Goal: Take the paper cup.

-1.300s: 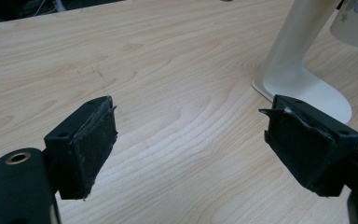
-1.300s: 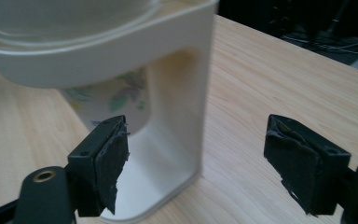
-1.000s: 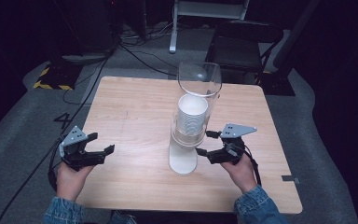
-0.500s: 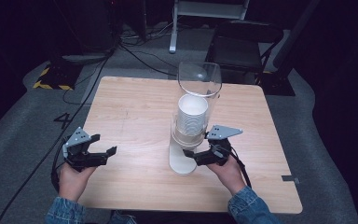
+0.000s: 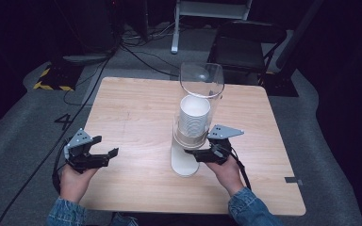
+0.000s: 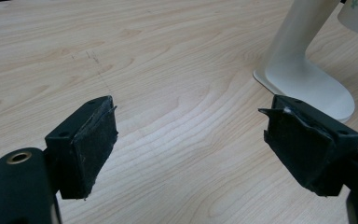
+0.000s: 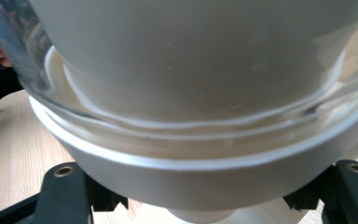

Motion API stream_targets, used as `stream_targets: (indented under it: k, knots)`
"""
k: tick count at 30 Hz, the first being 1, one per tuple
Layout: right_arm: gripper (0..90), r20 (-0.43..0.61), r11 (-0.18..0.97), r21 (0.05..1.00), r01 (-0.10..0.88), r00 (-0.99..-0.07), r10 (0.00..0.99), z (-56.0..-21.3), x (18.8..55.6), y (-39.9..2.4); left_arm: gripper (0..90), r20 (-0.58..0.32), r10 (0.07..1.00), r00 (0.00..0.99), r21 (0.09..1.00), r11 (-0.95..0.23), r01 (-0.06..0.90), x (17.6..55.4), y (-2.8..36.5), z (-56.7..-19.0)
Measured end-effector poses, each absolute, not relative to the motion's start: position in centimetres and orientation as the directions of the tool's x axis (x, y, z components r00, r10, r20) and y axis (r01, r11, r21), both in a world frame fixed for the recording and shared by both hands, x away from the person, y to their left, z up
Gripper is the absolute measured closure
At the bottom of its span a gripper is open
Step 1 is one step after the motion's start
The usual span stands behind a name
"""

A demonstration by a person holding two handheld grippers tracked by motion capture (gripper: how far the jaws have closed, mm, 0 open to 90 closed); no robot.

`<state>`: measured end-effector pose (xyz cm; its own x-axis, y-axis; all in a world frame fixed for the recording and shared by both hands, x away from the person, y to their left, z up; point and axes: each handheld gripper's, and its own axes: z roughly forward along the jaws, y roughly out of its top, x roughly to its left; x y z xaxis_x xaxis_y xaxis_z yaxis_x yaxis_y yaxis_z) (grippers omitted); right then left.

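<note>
A dark room with grey carpet, trailing cables and a black chair (image 5: 245,44) surrounds a pale wooden table (image 5: 136,108), bare apart from a cup dispenser (image 5: 194,127) standing near its middle: a white stand with a clear tube holding a stack of white paper cups (image 5: 194,115). In the high view the left gripper (image 5: 104,157) hovers low over the near left part of the table, well apart from the dispenser, jaws parted and holding nothing, probably waiting its turn. The right gripper (image 5: 194,154) sits against the dispenser's lower end, likely lined up to draw a cup from the bottom. The left gripper view confirms spread jaws over bare wood grain, with the dispenser's white base (image 6: 307,84) off toward the far right and nothing between the pads (image 6: 95,140). The right gripper view is crowded by the dispenser's white collar (image 7: 196,172) and the clear tube (image 7: 37,74) above it; the jaws stand wide on either side beneath the collar, not yet clamped on anything I can make out.
</note>
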<state>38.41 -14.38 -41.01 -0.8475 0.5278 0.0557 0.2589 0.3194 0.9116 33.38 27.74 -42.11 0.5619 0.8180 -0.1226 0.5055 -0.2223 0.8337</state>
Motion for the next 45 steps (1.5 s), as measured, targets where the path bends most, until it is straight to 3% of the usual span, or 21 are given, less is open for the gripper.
stream_targets:
  k: [45]
  knots:
    - [35.9, 0.073, 0.342, 0.898, 0.276, -0.861, 0.504, -41.89, 38.47, -14.59, 16.6, -0.140, 0.815, 0.562, 0.832, -0.211, 0.513, 33.52, 27.98, -42.31]
